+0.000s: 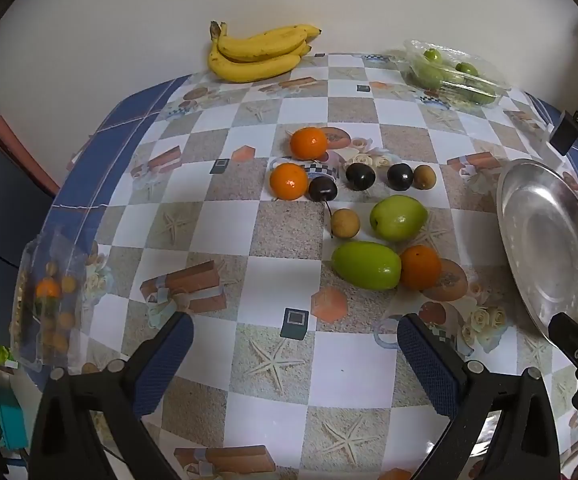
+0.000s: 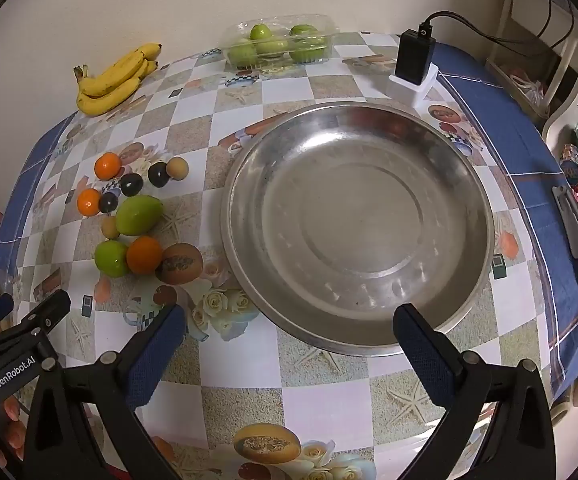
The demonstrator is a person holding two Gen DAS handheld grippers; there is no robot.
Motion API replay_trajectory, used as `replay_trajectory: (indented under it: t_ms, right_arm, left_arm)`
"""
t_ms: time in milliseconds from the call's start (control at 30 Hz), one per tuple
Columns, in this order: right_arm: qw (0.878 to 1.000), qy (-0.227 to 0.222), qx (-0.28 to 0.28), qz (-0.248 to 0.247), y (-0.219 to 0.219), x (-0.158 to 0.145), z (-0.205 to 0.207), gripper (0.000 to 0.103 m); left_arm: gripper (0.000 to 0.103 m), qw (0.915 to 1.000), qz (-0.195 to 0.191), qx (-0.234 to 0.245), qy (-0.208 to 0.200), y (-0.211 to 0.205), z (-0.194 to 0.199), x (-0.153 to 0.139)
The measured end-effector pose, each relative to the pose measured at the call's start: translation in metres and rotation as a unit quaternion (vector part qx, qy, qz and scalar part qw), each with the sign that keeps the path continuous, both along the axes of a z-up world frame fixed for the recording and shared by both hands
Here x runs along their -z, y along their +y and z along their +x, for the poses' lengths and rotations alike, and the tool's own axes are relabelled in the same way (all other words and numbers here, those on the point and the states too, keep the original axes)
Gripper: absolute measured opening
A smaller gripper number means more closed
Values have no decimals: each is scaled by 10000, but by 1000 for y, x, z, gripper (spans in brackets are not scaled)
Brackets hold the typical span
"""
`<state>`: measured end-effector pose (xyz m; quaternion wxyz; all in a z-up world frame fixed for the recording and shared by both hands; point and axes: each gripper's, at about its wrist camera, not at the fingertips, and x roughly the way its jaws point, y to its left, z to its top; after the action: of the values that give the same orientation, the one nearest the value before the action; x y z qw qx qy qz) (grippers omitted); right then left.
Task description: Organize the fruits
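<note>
Right wrist: round shiny steel dish, glossy checked tablecloth

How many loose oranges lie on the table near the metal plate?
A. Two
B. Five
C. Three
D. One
C: three oranges lie loose on the table among the green and dark fruits, to the left of the empty metal plate.
</note>
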<state>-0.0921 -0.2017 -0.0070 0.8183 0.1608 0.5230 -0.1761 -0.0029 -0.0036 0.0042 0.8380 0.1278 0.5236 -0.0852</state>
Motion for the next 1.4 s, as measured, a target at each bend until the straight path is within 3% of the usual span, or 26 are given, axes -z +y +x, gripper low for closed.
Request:
replay_trajectory:
  t_ms: [1400]
  right_arm:
    - [9998,-56,-185,89,4,1,2,103]
  left_arm:
    - [103,10000,-9,0,-26,-1,-3,0]
